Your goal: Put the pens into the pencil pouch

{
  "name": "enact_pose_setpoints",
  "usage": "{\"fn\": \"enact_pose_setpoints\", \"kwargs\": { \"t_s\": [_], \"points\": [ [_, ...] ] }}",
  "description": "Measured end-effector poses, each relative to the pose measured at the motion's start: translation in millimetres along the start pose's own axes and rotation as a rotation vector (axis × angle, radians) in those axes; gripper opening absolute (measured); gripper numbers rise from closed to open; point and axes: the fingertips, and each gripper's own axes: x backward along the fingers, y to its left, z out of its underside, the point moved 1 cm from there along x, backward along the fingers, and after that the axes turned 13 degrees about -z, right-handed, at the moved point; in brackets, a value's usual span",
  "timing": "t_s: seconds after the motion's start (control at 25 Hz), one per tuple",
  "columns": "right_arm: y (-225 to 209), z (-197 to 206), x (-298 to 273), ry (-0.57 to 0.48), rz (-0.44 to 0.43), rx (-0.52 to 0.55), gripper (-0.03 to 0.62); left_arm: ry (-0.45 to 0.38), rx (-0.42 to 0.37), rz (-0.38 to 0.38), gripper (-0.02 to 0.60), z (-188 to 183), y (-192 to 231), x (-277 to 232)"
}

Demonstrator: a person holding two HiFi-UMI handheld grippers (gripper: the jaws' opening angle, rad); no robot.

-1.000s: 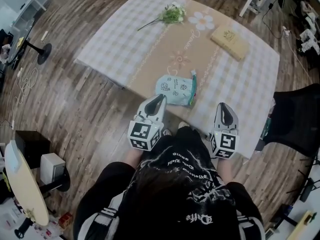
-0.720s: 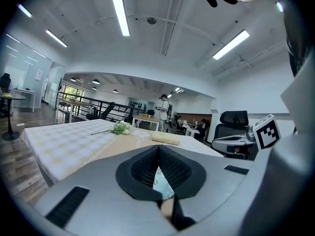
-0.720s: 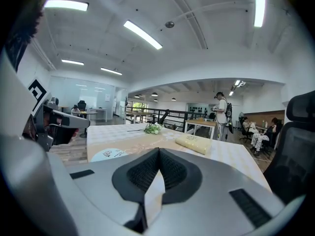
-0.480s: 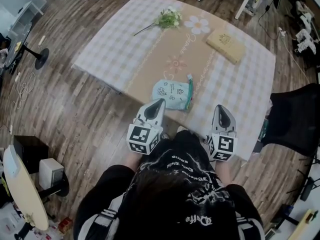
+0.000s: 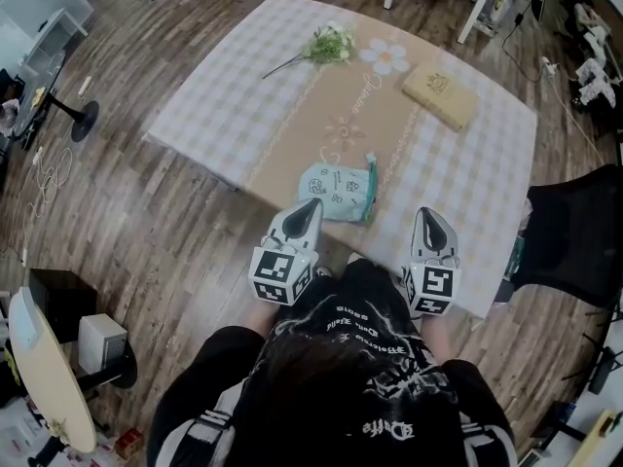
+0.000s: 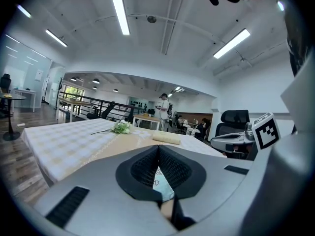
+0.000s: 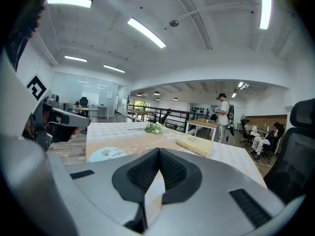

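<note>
Head view, looking steeply down: a person in a dark printed top holds the left gripper and the right gripper side by side over the near edge of a checked table. Both gripper views show the jaws pressed together, with nothing between them. The pale-blue pencil pouch lies flat on the table's tan centre strip, just beyond the left gripper at its 1 o'clock and at the right gripper's 10 o'clock. A teal pen lies along the pouch's 3 o'clock edge, outside it. In the right gripper view the pouch shows at 9 o'clock of the closed tips. In the left gripper view a sliver of it shows behind the shut pads. Farther across the table, a flower sprig lies at the pouch's 12 o'clock and a tan book at its 1 o'clock, both well apart from it. A black chair stands at the table's 4 o'clock.
</note>
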Motion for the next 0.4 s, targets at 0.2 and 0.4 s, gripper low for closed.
{"fn": "enact_pose_setpoints", "kwargs": {
  "t_s": [0.2, 0.4],
  "points": [
    [-1, 0, -1, 0.001, -0.002, 0.003, 0.008, 0.007, -0.015, 0.007, 0.020, 3, -1, -3],
    [0, 1, -1, 0.005, -0.009, 0.006, 0.008, 0.036, -0.030, 0.016, 0.020, 12, -1, -4]
  ]
}}
